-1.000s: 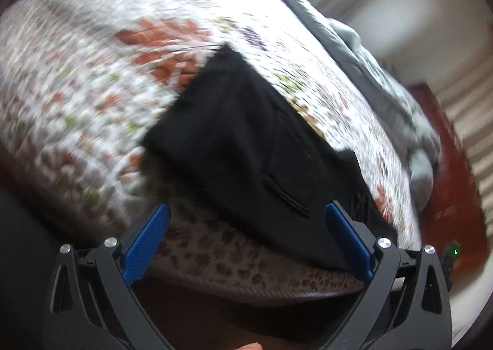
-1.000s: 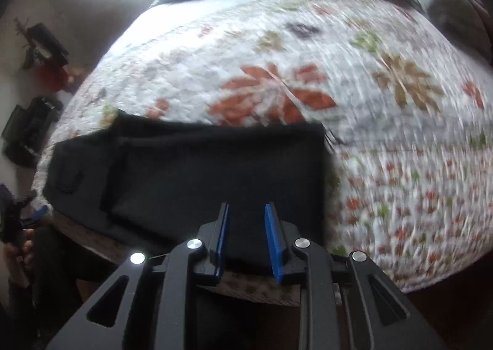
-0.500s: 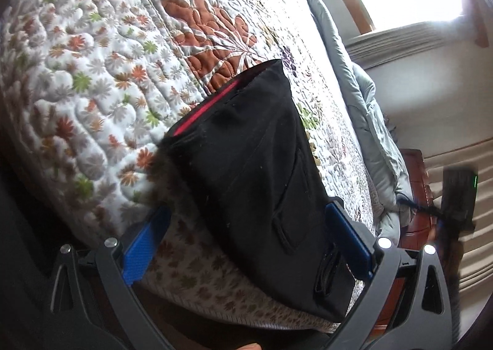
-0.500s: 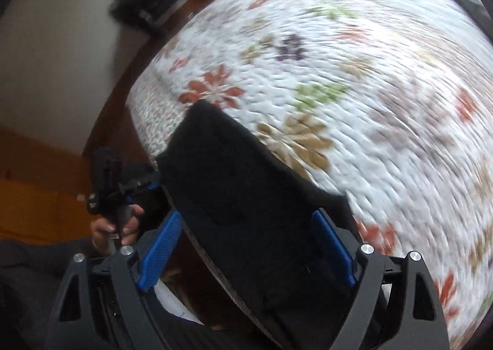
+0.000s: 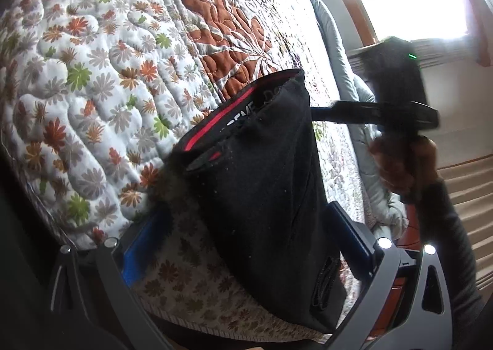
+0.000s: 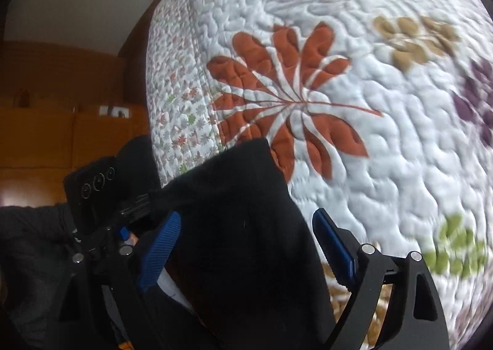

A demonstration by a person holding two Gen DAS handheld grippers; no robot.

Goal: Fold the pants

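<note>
**Folded black pants lie at the bed's edge, both grippers spread wide over them**

Left wrist view: the black pants [image 5: 262, 195] lie folded in a thick bundle on the flowered quilt [image 5: 101, 72], running from near the big orange leaf print down to the quilt's near edge. A red stripe and some pale lettering show along the upper fold. The left gripper [image 5: 246, 242] hangs over the near end of the bundle with its blue fingers [image 5: 141, 245] far apart; the pants pass between them, but the pads do not press on the cloth. To the right, a hand [image 5: 403, 168] in a dark sleeve holds the right gripper [image 5: 326, 112], blurred, whose tip reaches the far right corner of the pants. A grey blanket [image 5: 345, 78] lies along the far side of the bed under a bright window.

Right wrist view: the right gripper [image 6: 246, 251] hovers above one end of the pants [image 6: 240, 226], its jaws having just been opening; they stand wide apart with the dark cloth between them, unclamped. The left gripper [image 6: 123, 232] shows at lower left, beside the bundle. The quilt [image 6: 369, 165] fills the rest, somewhat blurred.
</note>
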